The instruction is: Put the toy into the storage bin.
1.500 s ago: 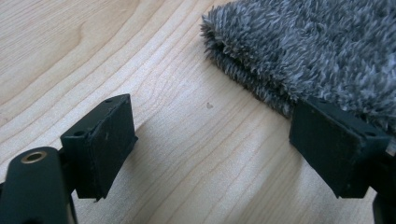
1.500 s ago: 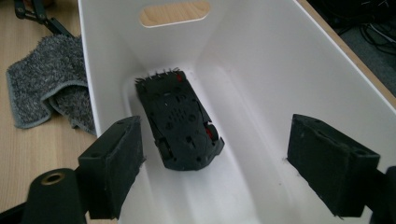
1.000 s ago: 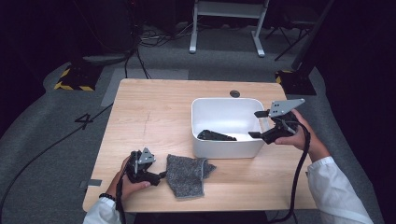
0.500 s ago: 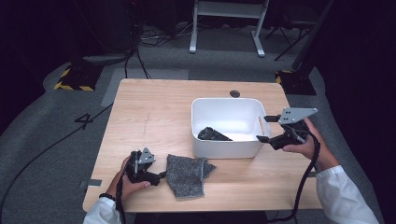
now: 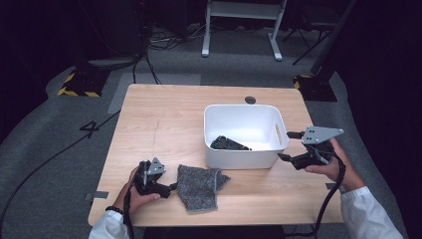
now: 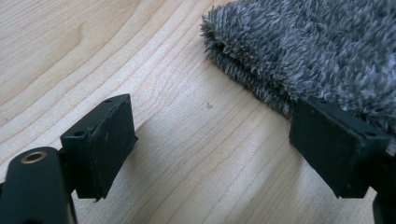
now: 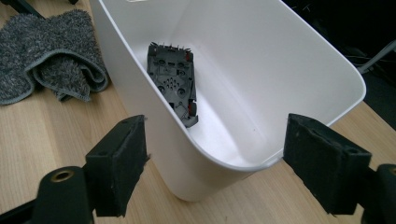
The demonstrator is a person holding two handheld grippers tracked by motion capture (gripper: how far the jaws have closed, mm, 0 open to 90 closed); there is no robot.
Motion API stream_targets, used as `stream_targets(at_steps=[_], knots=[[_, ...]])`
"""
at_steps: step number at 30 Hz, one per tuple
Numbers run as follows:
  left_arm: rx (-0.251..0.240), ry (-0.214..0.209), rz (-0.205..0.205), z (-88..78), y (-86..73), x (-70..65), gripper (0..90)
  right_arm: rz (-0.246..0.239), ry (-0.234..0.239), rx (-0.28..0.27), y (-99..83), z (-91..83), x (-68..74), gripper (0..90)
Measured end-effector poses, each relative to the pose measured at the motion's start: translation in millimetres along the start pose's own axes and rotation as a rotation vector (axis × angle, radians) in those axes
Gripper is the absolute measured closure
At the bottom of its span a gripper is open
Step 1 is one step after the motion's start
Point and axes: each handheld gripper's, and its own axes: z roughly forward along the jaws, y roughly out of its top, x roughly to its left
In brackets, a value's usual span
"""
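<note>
A white plastic bin (image 5: 239, 160) stands on the wooden table (image 5: 164, 124), right of centre. A dark toy car (image 5: 229, 144) lies inside it, underside up (image 7: 175, 79). My right gripper (image 5: 286, 145) hovers just off the bin's right end and points at it. Its jaws have just been closing a little but stand open (image 7: 215, 158), the pads clear of the bin's near end (image 7: 163, 140). A folded grey fluffy cloth (image 5: 199, 186) lies at the front. My left gripper (image 5: 172, 186) rests low at its left edge, open, one pad by the cloth (image 6: 317, 51), nothing gripped (image 6: 219, 135).
A round cable hole (image 5: 250, 100) sits near the table's far edge behind the bin. Grey tape (image 5: 99, 195) marks the front left corner. A white metal stand (image 5: 244, 25) and cables lie on the floor beyond. The cloth (image 7: 51, 51) lies left of the bin.
My right gripper has moved right and down, from over the bin's right rim to beside its right end. The left gripper and the cloth have stayed put.
</note>
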Motion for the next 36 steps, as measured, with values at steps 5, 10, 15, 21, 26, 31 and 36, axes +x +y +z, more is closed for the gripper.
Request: stream_targets(at_steps=[5,10,15,21,26,31,36], knots=[[0.000,0.000,0.000,0.0,0.0,0.0,14.6,0.009,-0.005,0.003,-8.6,-2.3,4.7,21.3],[0.000,0.000,0.000,0.0,0.0,0.0,14.6,0.024,-0.017,0.005,-19.3,-3.5,8.3,20.8],[0.000,0.000,0.000,0.0,0.0,0.0,14.6,0.032,-0.021,0.014,-30.2,-3.0,12.1,20.1],[0.000,0.000,0.000,0.0,0.0,0.0,14.6,0.039,-0.038,0.038,-44.0,1.0,15.9,19.9],[0.000,-0.001,0.000,0.0,0.0,0.0,14.6,0.046,-0.044,0.071,-57.4,6.9,18.2,19.7],[0.000,0.000,0.000,0.0,0.0,0.0,14.6,0.051,-0.060,0.114,-69.9,13.2,19.2,19.7],[0.000,-0.001,0.000,0.0,0.0,0.0,14.6,0.055,-0.066,0.142,-80.2,17.2,21.1,19.7]])
